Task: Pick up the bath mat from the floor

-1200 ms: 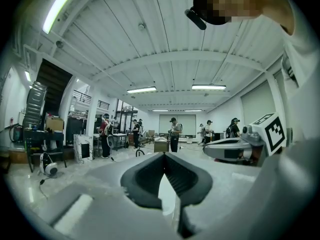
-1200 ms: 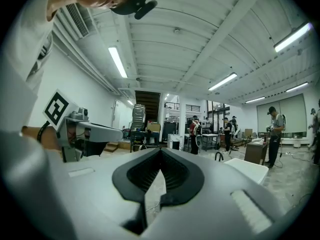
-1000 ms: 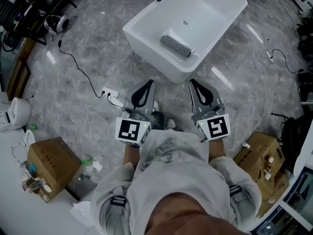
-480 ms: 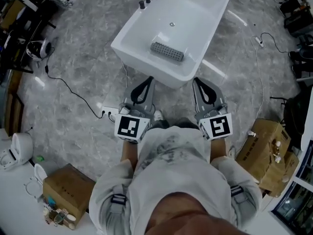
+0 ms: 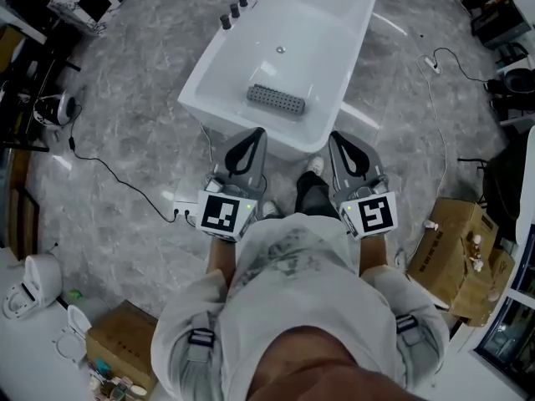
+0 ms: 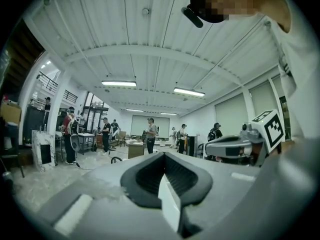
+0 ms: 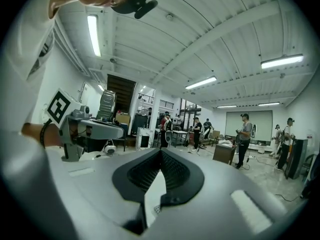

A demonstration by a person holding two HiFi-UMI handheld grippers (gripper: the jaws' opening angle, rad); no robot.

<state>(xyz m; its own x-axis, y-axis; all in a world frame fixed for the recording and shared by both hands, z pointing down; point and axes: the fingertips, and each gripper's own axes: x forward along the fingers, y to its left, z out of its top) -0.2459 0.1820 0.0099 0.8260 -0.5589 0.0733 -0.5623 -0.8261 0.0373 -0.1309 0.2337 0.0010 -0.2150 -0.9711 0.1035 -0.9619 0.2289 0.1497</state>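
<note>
A grey ribbed bath mat [image 5: 276, 100] lies inside the white bathtub [image 5: 217, 82], near its front end. Both grippers are held close to the person's chest, this side of the tub's front rim. In the head view my left gripper [image 5: 245, 145] and my right gripper [image 5: 346, 149] point toward the tub, both shut and empty. The left gripper view shows its jaws [image 6: 162, 156] closed against a hall ceiling. In the right gripper view the jaws [image 7: 160, 153] are likewise closed. Neither gripper view shows the mat.
The person's foot [image 5: 313, 167] stands between the grippers by the tub. A power strip [image 5: 185, 197] and cables lie on the grey floor to the left. Cardboard boxes sit at lower left [image 5: 121, 345] and right [image 5: 456, 249]. Several people [image 6: 150, 134] stand far off.
The person has moved closer to the tub, which now sits lower and more central in the head view. Both grippers stay shut at the chest.
</note>
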